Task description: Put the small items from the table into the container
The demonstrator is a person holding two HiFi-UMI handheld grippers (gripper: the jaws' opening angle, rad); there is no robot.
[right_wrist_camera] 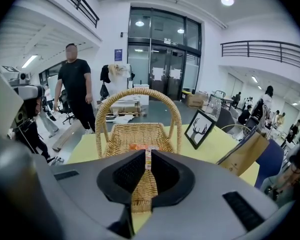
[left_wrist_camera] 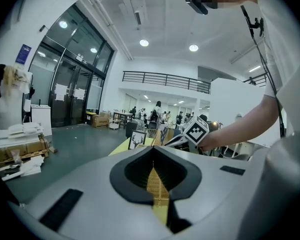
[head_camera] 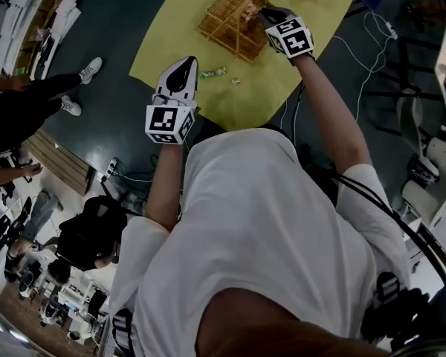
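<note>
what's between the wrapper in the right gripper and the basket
Nothing visible. The right gripper pinches the wrapper in its fingers over the open basket; the handle arches further ahead, seemingly clear of the drop.

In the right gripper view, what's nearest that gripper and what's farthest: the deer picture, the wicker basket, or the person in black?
1. Wicker basket: straight ahead, just past the held thin packet.
2. Deer picture: behind the basket, on the right.
3. Person in black: far left, standing beyond the table.
</note>
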